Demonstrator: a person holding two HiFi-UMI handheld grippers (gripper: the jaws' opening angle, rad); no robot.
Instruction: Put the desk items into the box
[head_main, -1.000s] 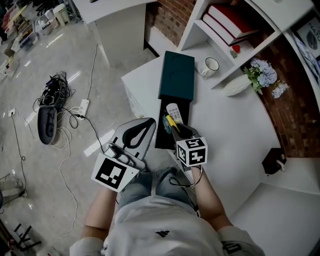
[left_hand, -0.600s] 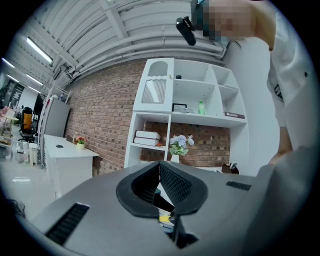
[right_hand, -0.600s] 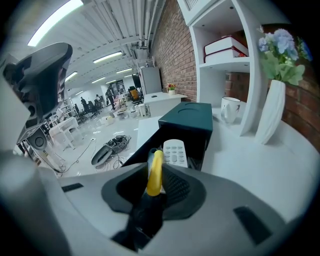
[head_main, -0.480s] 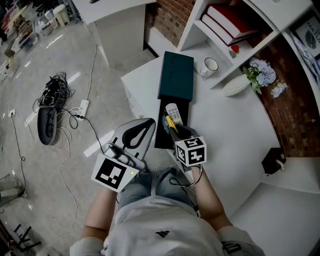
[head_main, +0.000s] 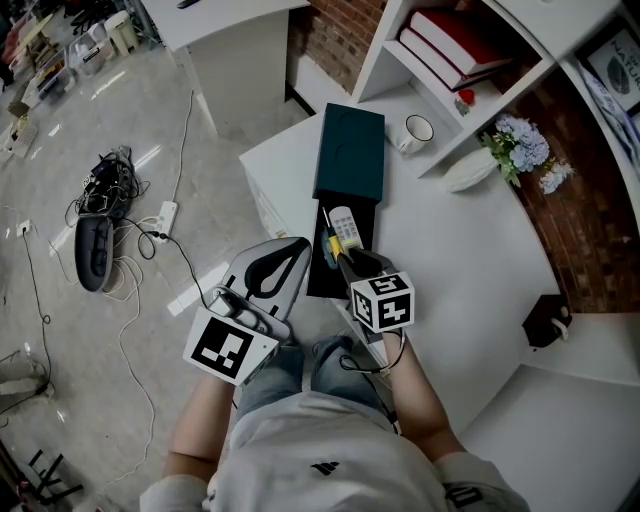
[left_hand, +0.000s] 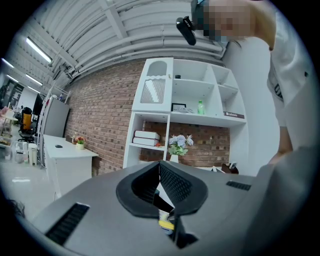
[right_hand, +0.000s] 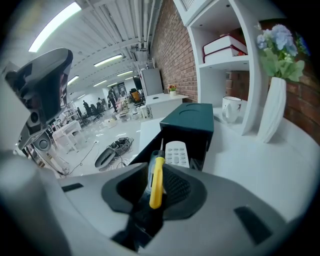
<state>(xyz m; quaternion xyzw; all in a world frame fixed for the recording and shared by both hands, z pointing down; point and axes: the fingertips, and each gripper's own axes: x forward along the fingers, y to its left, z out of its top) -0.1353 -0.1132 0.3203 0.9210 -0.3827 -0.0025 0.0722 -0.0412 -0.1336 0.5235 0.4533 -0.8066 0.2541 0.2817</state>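
Note:
A dark green box stands on the white desk (head_main: 450, 260), its lid (head_main: 350, 155) slid back and its open tray (head_main: 325, 275) towards me. A white remote control (head_main: 344, 224) (right_hand: 175, 154) lies inside the tray. My right gripper (head_main: 345, 258) (right_hand: 152, 197) is shut on a yellow-handled screwdriver (head_main: 334, 246) (right_hand: 156, 177), held over the tray's near end with its metal tip pointing at the remote. My left gripper (head_main: 303, 242) (left_hand: 167, 214) hovers just left of the tray, shut and empty.
A white mug (head_main: 420, 130) and a white vase of flowers (head_main: 520, 150) stand behind the box, under shelves with red books (head_main: 455, 45). A small black object (head_main: 545, 320) sits at the desk's right edge. Cables (head_main: 100, 200) lie on the floor at left.

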